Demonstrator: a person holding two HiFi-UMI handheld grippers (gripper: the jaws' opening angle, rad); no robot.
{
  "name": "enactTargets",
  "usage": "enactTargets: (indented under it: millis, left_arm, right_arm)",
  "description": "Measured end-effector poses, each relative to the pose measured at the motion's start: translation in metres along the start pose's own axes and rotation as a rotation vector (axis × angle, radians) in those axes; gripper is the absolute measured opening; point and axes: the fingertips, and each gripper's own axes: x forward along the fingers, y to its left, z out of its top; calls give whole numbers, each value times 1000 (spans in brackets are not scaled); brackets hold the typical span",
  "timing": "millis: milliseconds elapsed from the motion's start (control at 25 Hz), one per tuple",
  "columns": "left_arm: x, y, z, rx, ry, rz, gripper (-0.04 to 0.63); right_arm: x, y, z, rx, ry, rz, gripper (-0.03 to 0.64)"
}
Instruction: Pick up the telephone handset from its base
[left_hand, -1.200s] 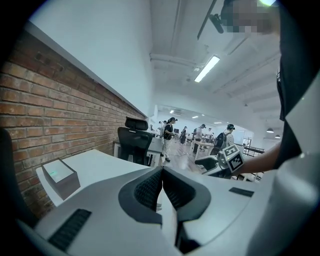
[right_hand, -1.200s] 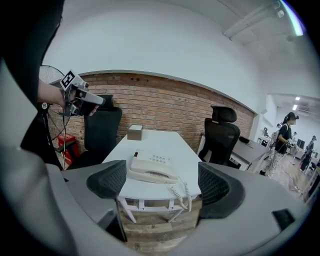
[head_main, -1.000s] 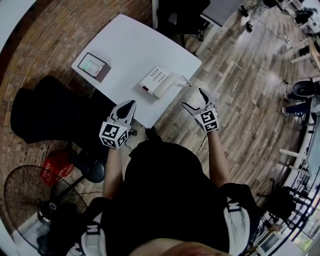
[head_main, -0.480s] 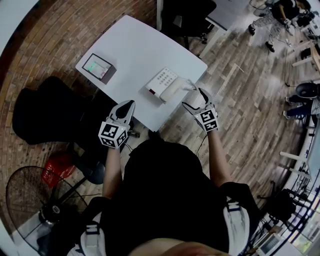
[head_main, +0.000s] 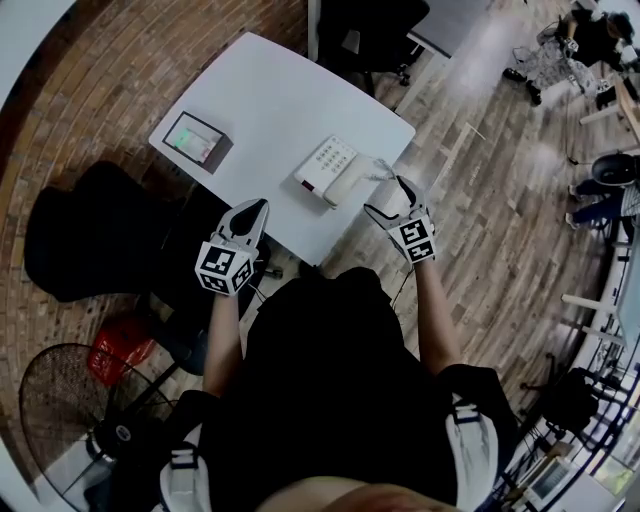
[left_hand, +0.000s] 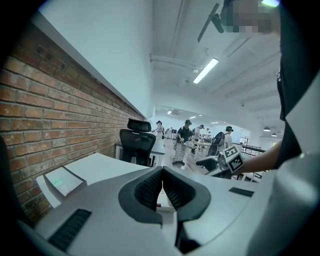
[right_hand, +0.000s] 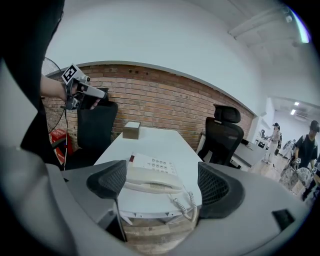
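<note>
A white telephone (head_main: 325, 163) with a keypad sits near the near right corner of the white table (head_main: 270, 100). Its handset (head_main: 345, 184) (right_hand: 150, 180) lies in the cradle on the side nearest me, and a coiled cord (right_hand: 184, 202) hangs off the table edge. My right gripper (head_main: 389, 198) (right_hand: 159, 186) is open, just off the table's edge, with the handset framed between its jaws at a short distance. My left gripper (head_main: 255, 213) (left_hand: 162, 186) is shut and empty, held at the table's near left edge.
A small grey box (head_main: 195, 138) with a green-lit top stands at the table's left edge. Black office chairs stand at the far side (head_main: 365, 30) and to the left (head_main: 90, 225). A fan (head_main: 70, 400) and a red crate (head_main: 118, 345) are on the floor at my left.
My right gripper moved forward toward the phone's handset and has since held there. My left gripper stayed where it was, shut.
</note>
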Motion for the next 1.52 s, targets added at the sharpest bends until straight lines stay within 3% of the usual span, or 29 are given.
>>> enactTargets:
  millis: [360, 760, 1320, 1520]
  left_arm:
    - [1, 0, 2, 4, 5, -18, 18]
    - [3, 16, 3, -25, -11, 60, 18]
    - [35, 33, 16, -65, 2, 186, 18]
    - [41, 35, 17, -76, 7, 219, 20]
  right_arm:
    - [2, -3, 1, -11, 14, -5, 440]
    - [34, -12, 9, -55, 19, 78, 440]
    - [81, -30, -10, -209, 106, 318, 440]
    - [95, -24, -26, -353, 149, 437, 440]
